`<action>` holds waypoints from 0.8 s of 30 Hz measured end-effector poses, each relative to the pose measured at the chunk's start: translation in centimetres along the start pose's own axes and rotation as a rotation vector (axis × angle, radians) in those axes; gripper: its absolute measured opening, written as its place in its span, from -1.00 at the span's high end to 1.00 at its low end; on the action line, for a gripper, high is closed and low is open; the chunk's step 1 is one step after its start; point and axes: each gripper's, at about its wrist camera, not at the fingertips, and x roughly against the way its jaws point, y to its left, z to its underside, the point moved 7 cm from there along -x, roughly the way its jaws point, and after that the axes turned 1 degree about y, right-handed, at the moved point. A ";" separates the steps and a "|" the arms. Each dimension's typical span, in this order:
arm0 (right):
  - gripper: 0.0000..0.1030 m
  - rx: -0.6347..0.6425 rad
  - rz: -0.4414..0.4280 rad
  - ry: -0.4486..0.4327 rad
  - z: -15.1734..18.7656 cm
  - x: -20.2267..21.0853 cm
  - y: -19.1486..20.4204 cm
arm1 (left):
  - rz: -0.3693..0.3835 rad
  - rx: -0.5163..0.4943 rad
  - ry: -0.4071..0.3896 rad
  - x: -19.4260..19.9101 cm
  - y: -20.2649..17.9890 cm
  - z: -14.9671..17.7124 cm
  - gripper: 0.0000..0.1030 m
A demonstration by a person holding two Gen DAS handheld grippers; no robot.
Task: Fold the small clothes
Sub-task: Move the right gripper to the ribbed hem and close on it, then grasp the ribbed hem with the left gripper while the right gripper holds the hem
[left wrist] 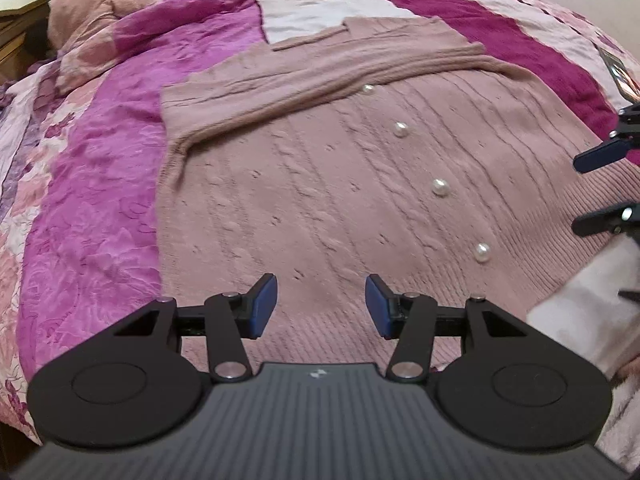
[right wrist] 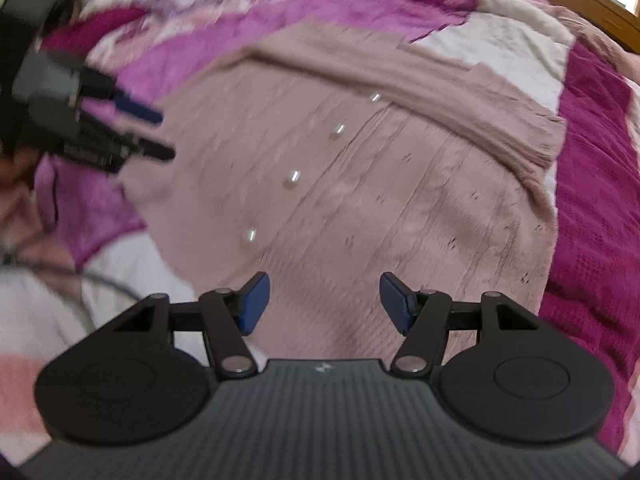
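Left wrist view: both sleeves laid across pink cardigan, left gripper and right gripper held apart, empty, over hem for bottom fold

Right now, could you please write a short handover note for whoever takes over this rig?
Left gripper: open, holding nothing, above the cardigan's hem.
Right gripper: open, holding nothing, also above the hem.
The pink knit cardigan lies flat on the patchwork bedspread, pearl buttons up.
Done: both sleeves are folded across the chest.
Left: probably grip the hem at both corners, fold it up toward the collar, then smooth it.
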 end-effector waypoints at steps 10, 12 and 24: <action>-0.25 0.319 -0.022 0.208 3.2 -3.3 3.1 | 0.014 -0.006 0.014 -0.7 -0.8 0.5 -0.12; -0.37 0.435 0.026 0.197 3.9 -4.1 3.8 | 0.019 0.009 0.015 -0.7 -0.6 0.5 -0.12; 0.71 0.549 0.232 0.086 2.9 -5.7 4.8 | 0.036 0.001 0.001 -0.7 -0.7 0.3 -0.12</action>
